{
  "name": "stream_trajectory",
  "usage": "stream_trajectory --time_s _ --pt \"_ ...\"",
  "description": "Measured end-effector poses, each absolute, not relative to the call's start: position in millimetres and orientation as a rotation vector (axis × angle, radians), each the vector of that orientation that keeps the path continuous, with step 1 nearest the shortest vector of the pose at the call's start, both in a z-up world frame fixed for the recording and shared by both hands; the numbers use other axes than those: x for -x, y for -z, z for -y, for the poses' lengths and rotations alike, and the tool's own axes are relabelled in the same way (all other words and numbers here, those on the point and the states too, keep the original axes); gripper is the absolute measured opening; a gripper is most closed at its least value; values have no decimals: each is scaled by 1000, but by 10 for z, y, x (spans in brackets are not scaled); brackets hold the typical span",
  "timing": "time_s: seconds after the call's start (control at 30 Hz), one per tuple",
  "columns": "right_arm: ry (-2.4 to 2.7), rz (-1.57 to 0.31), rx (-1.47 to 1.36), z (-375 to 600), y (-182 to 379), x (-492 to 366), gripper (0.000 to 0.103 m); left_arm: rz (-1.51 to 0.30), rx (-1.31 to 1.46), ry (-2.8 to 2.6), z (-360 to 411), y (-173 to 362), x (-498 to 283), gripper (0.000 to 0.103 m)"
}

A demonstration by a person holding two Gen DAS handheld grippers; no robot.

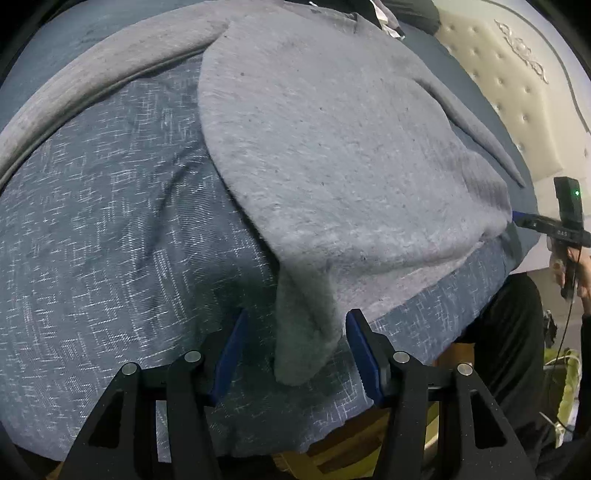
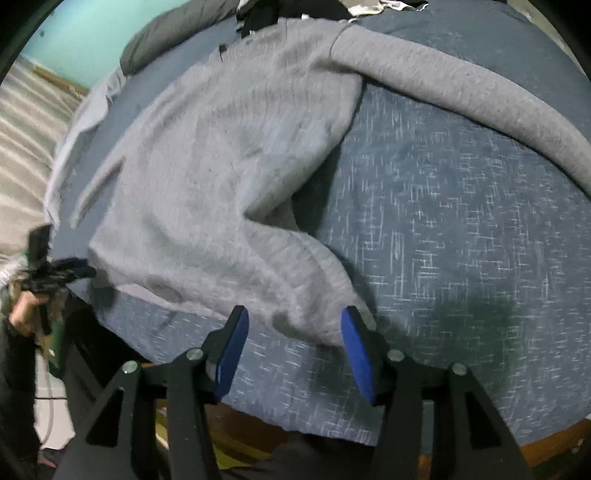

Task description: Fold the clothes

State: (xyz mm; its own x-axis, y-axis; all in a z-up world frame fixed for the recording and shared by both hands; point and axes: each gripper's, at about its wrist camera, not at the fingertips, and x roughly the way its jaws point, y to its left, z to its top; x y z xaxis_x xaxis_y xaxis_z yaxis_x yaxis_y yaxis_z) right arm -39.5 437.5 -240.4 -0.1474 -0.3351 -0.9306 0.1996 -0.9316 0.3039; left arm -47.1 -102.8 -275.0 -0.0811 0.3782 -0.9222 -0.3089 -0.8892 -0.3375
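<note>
A grey sweater (image 1: pixel 332 129) lies spread on a blue bed cover with white flecks (image 1: pixel 110 221). One long sleeve (image 1: pixel 92 81) stretches out to the left. My left gripper (image 1: pixel 297 314) points down at the near edge, open, and a hanging hem corner (image 1: pixel 306 339) sits loose between its blue pads. In the right wrist view the sweater (image 2: pixel 207 166) is folded over, with its sleeve (image 2: pixel 480 96) arching right. My right gripper (image 2: pixel 294 312) is open too, the other hem corner (image 2: pixel 317 321) lying between its pads. Each gripper also shows in the other's view: the right gripper (image 1: pixel 546 225) and the left gripper (image 2: pixel 62 273).
A cream tufted mattress (image 1: pixel 517 92) stands beyond the bed on the right. Dark clothes (image 2: pixel 266 14) are piled at the far edge under a teal wall (image 2: pixel 92 33). A wooden bed frame (image 1: pixel 332 454) runs below the cover. A person's dark trousers (image 1: pixel 517 332) stand close by.
</note>
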Motion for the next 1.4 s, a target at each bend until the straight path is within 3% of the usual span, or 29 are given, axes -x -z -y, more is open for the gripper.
stream_trajectory --time_s 0.2,0.23,0.27,0.3,0.37,0.43,0.57,0.87,1.0,1.03,1.07,1.13,1.4 --pt "2172 61 -1795 -4326 2525 438 53 53 1733 -2025 1014 2793 482 58" --pt "2165 65 -1791 -4324 2545 438 53 72 1727 -2016 1025 2799 489 48" --pt "2155 70 -1787 -4320 2566 438 50 80 1723 -2008 1014 2805 485 34" --pt "2148 74 -1780 -4318 2578 437 44 72 1723 -2007 1001 2815 479 28" --pt "2140 81 -1767 -4319 2580 430 20 49 1718 -1997 974 2816 467 13" --pt "2141 94 -1752 -4336 2536 418 11 24 1696 -2003 953 2754 452 7" --pt "2192 96 -1657 -4403 2184 381 3 -5 1633 -2053 987 2470 446 6" --pt "2239 128 -1542 -4631 1581 226 1 -23 1553 -2106 1263 1791 411 6" --pt "2204 186 -1589 -4603 1785 242 4 -52 1567 -2099 1249 1804 379 4" --pt "2193 174 -1621 -4559 1874 269 14 -51 1567 -2100 1267 1813 380 4" --pt "2185 153 -1654 -4503 1976 301 38 -51 1571 -2100 1263 1836 382 4" --pt "2162 108 -1688 -4407 2107 339 55 -49 1580 -2097 1255 1894 390 4" --pt "2094 -41 -1775 -4121 2527 454 55 -26 1650 -2053 1247 2199 428 4"
